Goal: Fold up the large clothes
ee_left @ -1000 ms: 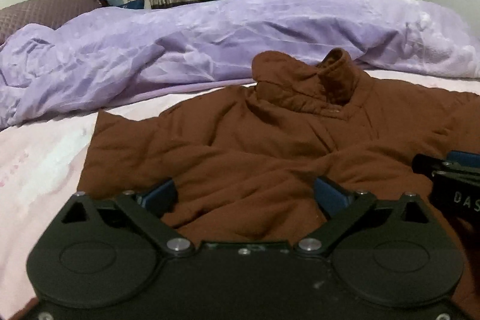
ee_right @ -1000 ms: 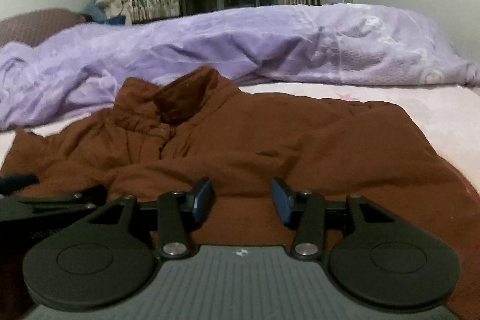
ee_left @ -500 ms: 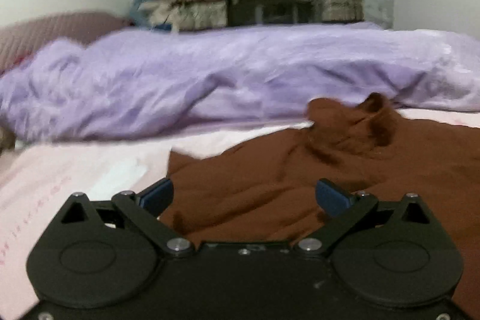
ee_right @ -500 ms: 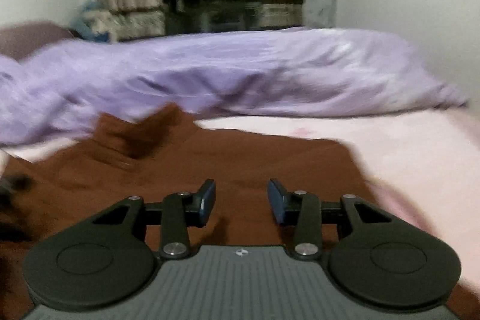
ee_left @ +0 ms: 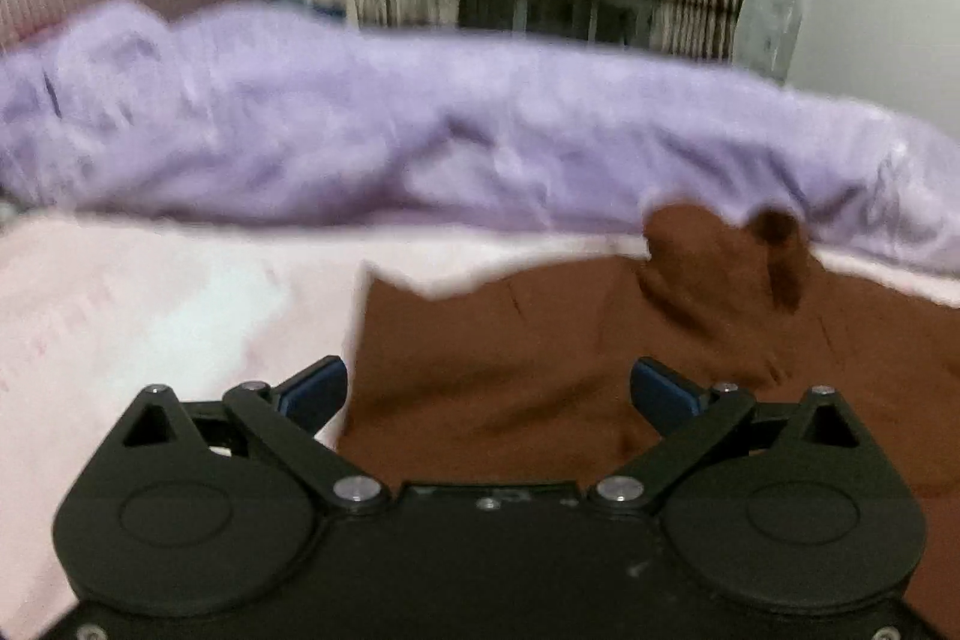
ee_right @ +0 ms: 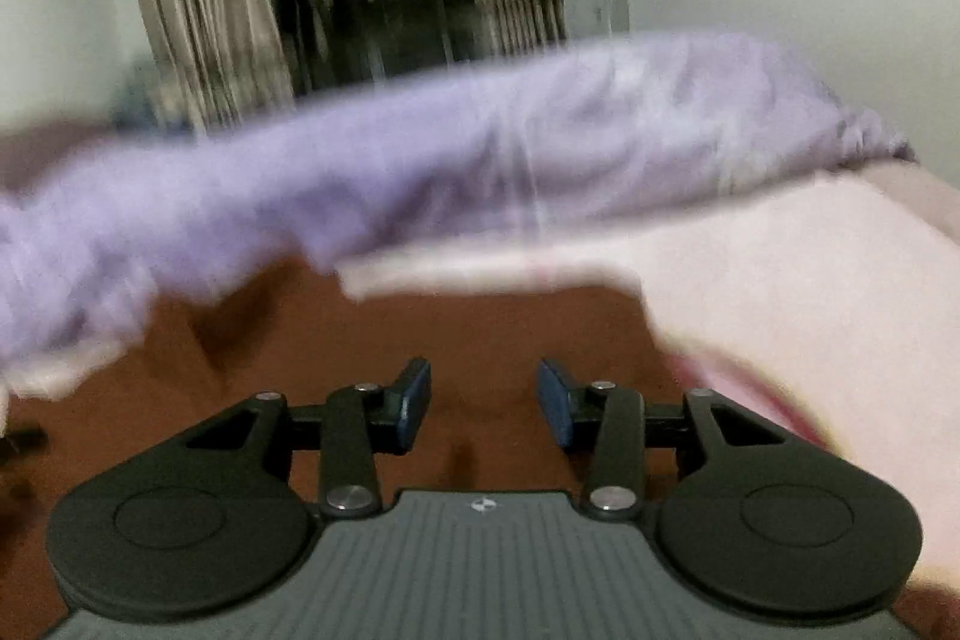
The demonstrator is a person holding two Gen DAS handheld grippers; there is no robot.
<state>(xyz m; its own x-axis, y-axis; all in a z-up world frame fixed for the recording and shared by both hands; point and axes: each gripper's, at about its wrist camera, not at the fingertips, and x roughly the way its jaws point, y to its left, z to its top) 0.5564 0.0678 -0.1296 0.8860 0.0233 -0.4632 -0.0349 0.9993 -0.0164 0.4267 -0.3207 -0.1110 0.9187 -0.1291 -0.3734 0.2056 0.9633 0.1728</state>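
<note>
Left gripper (ee_left: pixel 487 395) of mine hangs with its blue pads spread wide and nothing pinched between them, above the left edge of the brown jacket (ee_left: pixel 540 370). Right gripper (ee_right: pixel 483 403) has its jaws about half apart; they have just been narrowing, and only loose brown cloth shows beneath the gap, not clamped. I see the jacket lying flat on the pink bedsheet (ee_left: pixel 150 316), its collar (ee_left: pixel 726 256) pointing toward the purple duvet (ee_left: pixel 372 130), so its long axis runs from me to the duvet. Both views are blurred.
</note>
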